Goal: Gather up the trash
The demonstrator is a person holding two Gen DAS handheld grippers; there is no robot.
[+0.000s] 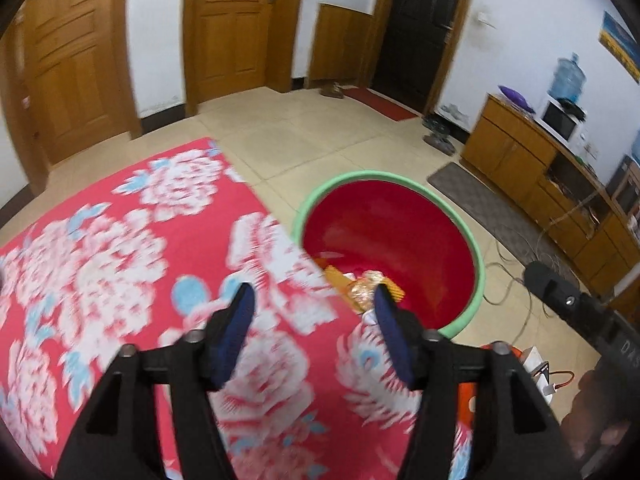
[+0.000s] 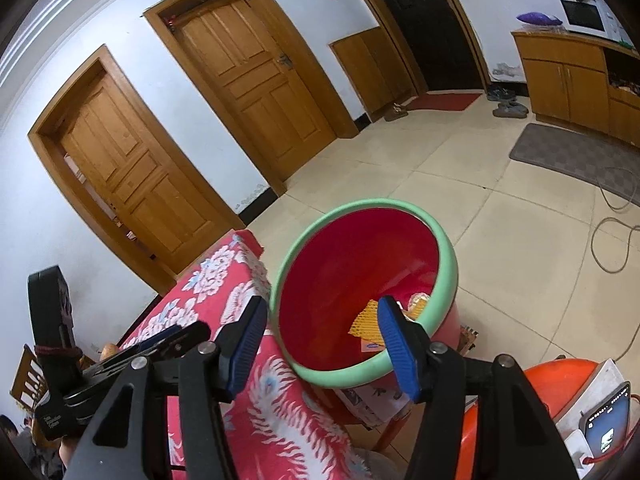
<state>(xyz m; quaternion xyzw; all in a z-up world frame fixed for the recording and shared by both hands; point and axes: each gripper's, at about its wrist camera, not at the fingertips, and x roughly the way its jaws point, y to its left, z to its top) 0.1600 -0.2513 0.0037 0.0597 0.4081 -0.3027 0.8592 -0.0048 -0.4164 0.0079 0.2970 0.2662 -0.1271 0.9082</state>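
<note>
A red bucket with a green rim (image 1: 460, 216) (image 2: 444, 240) stands on the floor beside the table. Inside it lie an orange mesh piece (image 2: 366, 320), an orange wrapper (image 1: 336, 278) and a clear crumpled wrapper (image 1: 364, 290). My left gripper (image 1: 314, 300) is open and empty, above the table's corner by the bucket. My right gripper (image 2: 322, 312) is open and empty, held over the bucket's near rim. The left gripper's body also shows at the left of the right wrist view (image 2: 120, 356).
The table carries a red floral cloth (image 1: 140, 248) (image 2: 224, 280). An orange stool with a phone and charger (image 2: 608, 420) stands at the right. Cables (image 2: 612, 240) and a grey mat (image 1: 476, 196) lie on the tiled floor. A wooden cabinet (image 1: 532, 160) lines the right wall.
</note>
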